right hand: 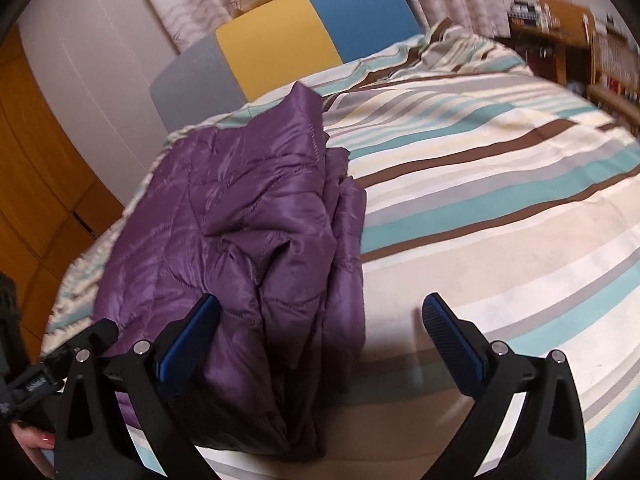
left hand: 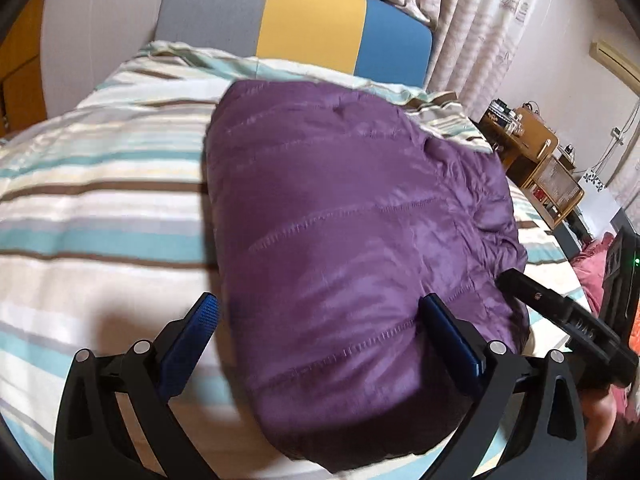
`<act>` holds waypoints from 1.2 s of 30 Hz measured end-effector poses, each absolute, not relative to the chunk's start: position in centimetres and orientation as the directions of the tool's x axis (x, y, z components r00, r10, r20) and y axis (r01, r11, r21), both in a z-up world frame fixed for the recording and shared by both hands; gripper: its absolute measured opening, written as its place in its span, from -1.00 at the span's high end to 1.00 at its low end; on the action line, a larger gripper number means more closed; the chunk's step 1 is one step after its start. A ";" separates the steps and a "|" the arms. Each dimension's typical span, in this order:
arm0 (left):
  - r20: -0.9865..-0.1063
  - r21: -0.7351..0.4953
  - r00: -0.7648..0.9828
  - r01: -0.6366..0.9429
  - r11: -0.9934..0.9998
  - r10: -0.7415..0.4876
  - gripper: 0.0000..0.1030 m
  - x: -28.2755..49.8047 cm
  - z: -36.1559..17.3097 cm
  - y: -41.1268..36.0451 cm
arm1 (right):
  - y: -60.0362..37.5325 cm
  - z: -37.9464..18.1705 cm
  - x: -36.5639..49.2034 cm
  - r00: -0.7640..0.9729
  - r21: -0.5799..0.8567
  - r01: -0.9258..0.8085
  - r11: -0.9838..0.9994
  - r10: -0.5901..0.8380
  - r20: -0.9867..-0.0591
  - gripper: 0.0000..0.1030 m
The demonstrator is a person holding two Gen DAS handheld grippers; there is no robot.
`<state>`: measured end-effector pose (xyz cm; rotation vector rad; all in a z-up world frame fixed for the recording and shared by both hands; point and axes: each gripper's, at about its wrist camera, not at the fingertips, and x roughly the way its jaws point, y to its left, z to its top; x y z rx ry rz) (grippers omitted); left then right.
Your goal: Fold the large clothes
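Observation:
A purple quilted jacket (left hand: 352,248) lies folded in a thick bundle on the striped bedspread (left hand: 88,208). My left gripper (left hand: 320,312) is open just above the jacket's near left edge, holding nothing. In the right wrist view the jacket (right hand: 240,232) lies to the left, its layered folded edge facing right. My right gripper (right hand: 320,312) is open and empty above the jacket's near right edge and the bedspread (right hand: 500,184). The right gripper's black body also shows at the lower right of the left wrist view (left hand: 568,320).
A grey, yellow and blue headboard (left hand: 312,20) stands at the far end of the bed, with curtains (left hand: 472,20) behind. A wooden shelf unit with clutter (left hand: 536,160) stands right of the bed. Orange wooden doors (right hand: 36,184) are on the left.

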<state>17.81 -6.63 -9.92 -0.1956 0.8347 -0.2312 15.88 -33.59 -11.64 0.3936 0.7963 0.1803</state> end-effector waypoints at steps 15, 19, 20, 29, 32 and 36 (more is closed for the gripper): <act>-0.722 -0.410 0.551 0.147 0.900 -0.419 -0.94 20.5 -12.1 -6.1 | -33.9 -13.3 19.9 0.566 0.585 -0.016 0.811 0.490 -0.663 -0.59; -0.734 -0.376 0.548 0.165 0.912 -0.402 -0.94 20.7 -12.3 -7.0 | -34.0 -13.8 20.1 0.571 0.612 -0.041 0.790 0.521 -0.634 -0.38; -0.736 -0.368 0.550 0.167 0.915 -0.396 -0.94 20.6 -12.2 -7.3 | -34.1 -13.9 20.0 0.572 0.621 -0.047 0.782 0.531 -0.625 -0.36; -0.696 -0.281 0.614 0.245 0.928 -0.373 -0.40 19.4 -9.6 -9.2 | -33.7 -13.3 18.3 0.602 0.636 -0.110 0.764 0.560 -0.569 -0.06; -0.672 -0.292 0.628 0.262 0.920 -0.392 -0.34 18.9 -8.9 -9.1 | -33.2 -12.6 17.2 0.617 0.634 -0.135 0.762 0.565 -0.547 -0.06; -0.643 -0.284 0.653 0.282 0.917 -0.400 -0.29 17.7 -8.1 -8.8 | -32.8 -12.0 16.1 0.626 0.641 -0.158 0.751 0.578 -0.522 -0.06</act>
